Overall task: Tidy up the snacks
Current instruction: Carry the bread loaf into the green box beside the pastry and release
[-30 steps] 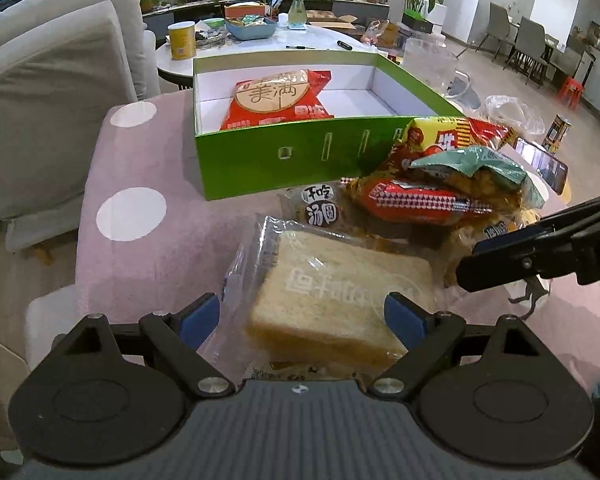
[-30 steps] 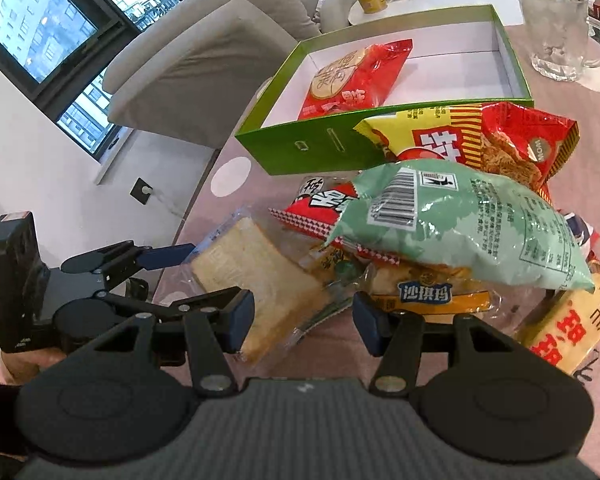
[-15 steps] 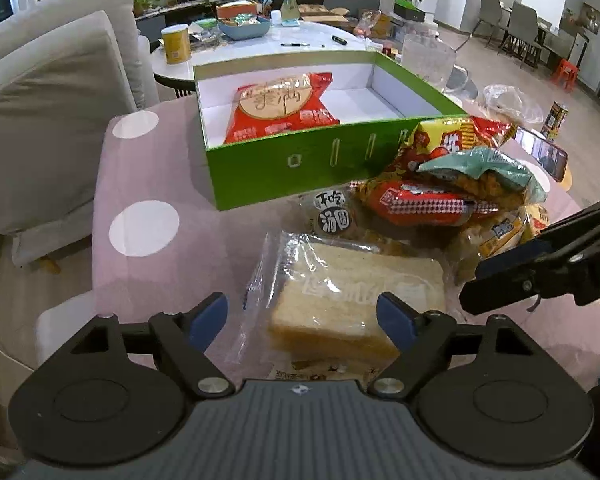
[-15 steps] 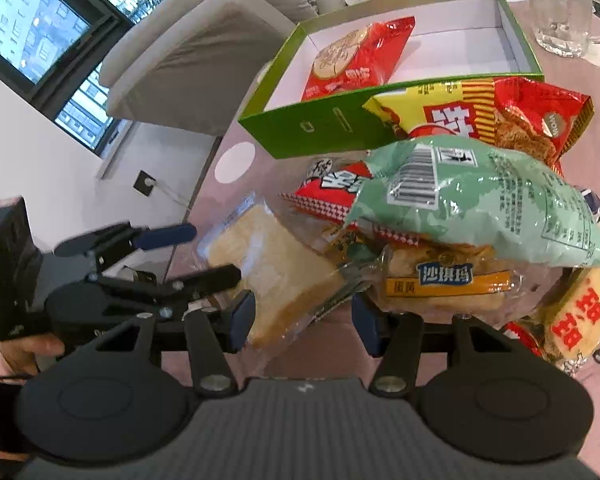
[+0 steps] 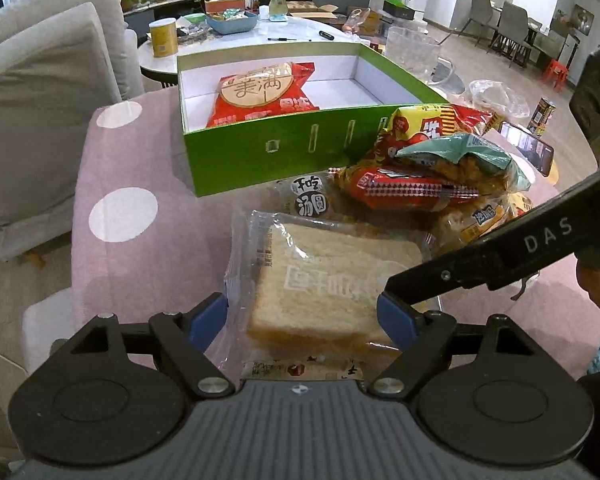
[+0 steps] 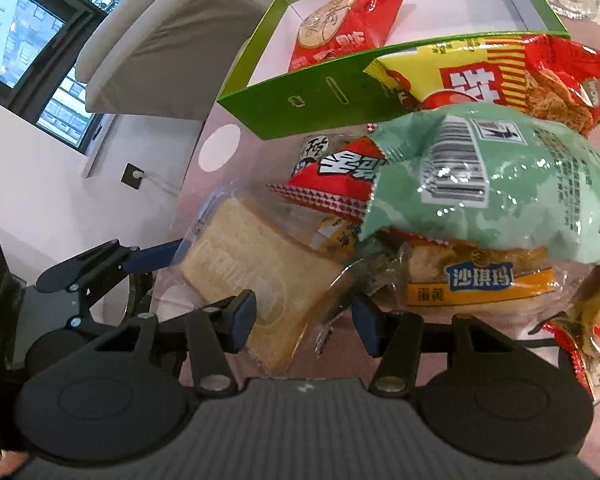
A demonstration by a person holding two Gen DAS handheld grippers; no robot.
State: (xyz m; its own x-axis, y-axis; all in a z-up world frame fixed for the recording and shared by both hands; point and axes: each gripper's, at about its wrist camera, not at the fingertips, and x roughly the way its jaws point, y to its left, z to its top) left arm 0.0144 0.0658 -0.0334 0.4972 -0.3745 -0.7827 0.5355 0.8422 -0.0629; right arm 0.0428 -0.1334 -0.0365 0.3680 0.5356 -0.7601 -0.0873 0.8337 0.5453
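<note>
A clear-wrapped slice of bread (image 5: 332, 276) lies on the pink dotted tablecloth, nearest me. My left gripper (image 5: 302, 318) is open, its blue pads on either side of the bread's near end. My right gripper (image 6: 306, 320) is open too and straddles the bread's (image 6: 252, 276) right corner; its arm (image 5: 500, 256) crosses the left wrist view. Behind lies a pile of snacks: a green bag (image 6: 496, 184), a red pack (image 5: 404, 192), a yellow-red bag (image 6: 500, 76). An open green box (image 5: 292, 148) holds one red biscuit bag (image 5: 260, 94).
A grey sofa cushion (image 5: 32, 120) stands left of the table. A glass mug (image 5: 412, 46) sits behind the box. A phone (image 5: 528, 152) lies at the right edge. A white round table (image 5: 228, 42) with a bowl and a can is beyond.
Both grippers have closed in on the bread. The right gripper's arm has swung in over the bread's right side in the left wrist view. The bread has stayed on the cloth.
</note>
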